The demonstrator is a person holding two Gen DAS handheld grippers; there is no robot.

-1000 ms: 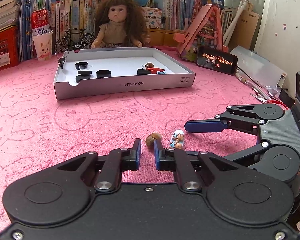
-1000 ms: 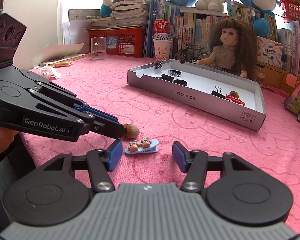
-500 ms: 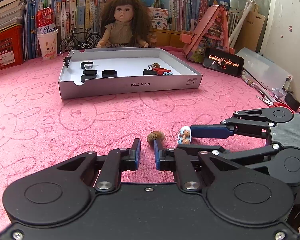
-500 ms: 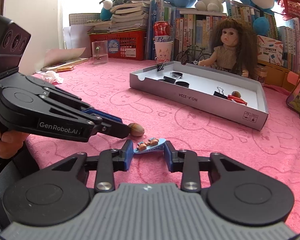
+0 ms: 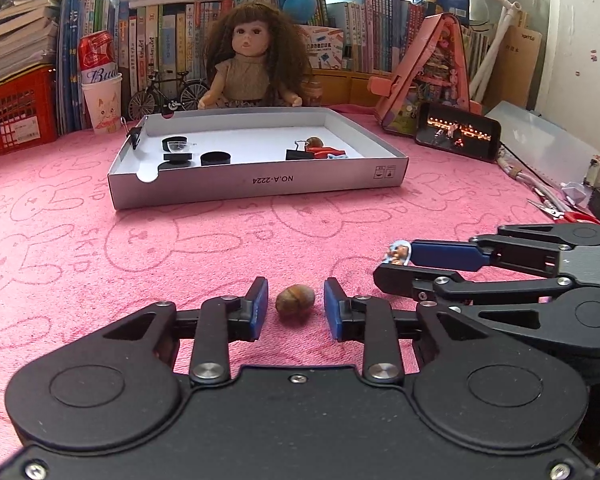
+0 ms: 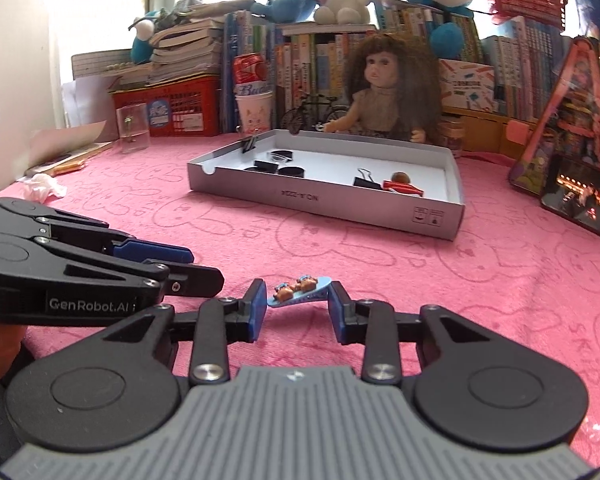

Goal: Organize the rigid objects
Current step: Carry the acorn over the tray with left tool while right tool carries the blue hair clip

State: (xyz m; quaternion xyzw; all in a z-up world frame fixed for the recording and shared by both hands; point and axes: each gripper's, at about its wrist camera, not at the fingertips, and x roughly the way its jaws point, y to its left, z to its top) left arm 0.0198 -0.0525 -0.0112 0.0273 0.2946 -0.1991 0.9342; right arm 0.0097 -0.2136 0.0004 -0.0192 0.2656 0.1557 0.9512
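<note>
A brown nut [image 5: 295, 298] lies on the pink cloth between the fingertips of my left gripper [image 5: 295, 307], which is open around it without touching. My right gripper [image 6: 298, 306] is shut on a small light-blue hair clip with tiny bears [image 6: 299, 290] and holds it just above the cloth; the clip also shows at the right gripper's tip in the left wrist view [image 5: 398, 251]. A shallow grey cardboard tray [image 5: 256, 184] stands farther back, holding black caps [image 5: 215, 157], a binder clip [image 5: 298, 153] and a red item [image 5: 324, 153].
A doll [image 5: 252, 68] sits behind the tray. A toy bicycle [image 5: 168, 94], a paper cup with a can [image 5: 102, 100], a red basket [image 5: 12, 116] and books line the back. A phone [image 5: 456, 130], cables and scissors [image 5: 568, 214] lie at the right.
My left gripper opened and now straddles the nut. My right gripper closed on the hair clip and lifted it slightly off the cloth.
</note>
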